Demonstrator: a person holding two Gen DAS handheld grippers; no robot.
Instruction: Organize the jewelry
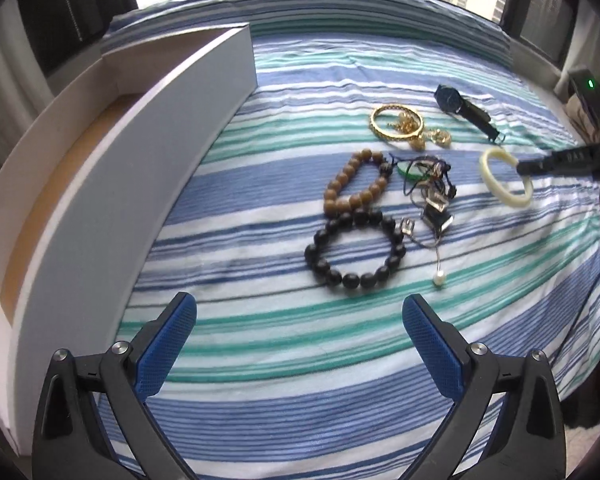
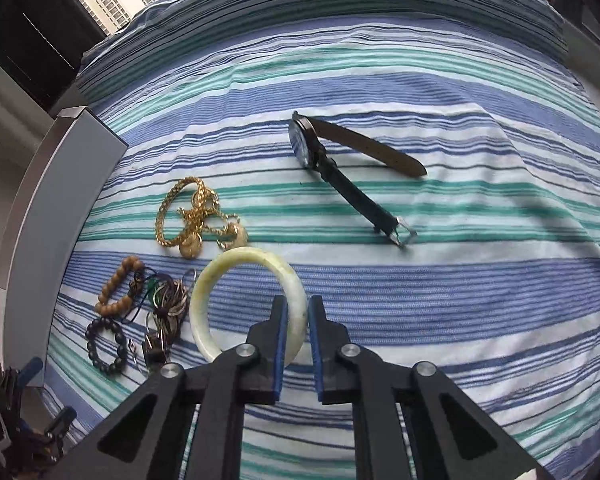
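Note:
Jewelry lies on a striped blanket [image 1: 300, 340]. A pale jade bangle [image 2: 220, 276] sits between the fingers of my right gripper [image 2: 298, 308], which is shut on its rim; it also shows in the left wrist view [image 1: 488, 172]. My left gripper [image 1: 300, 312] is open and empty, just short of a black bead bracelet [image 1: 320, 256]. Beyond it lie a brown bead bracelet [image 1: 340, 188], a tangle of cords and pendants [image 1: 428, 188], gold chains and a bangle [image 1: 396, 124] and a black watch [image 1: 460, 110], which also shows in the right wrist view [image 2: 340, 164].
An open white box [image 1: 100, 168] with a brown lining stands along the left of the blanket; its end shows in the right wrist view [image 2: 60, 168]. A window is behind the bed. A device with a green light [image 1: 590, 84] sits at the far right.

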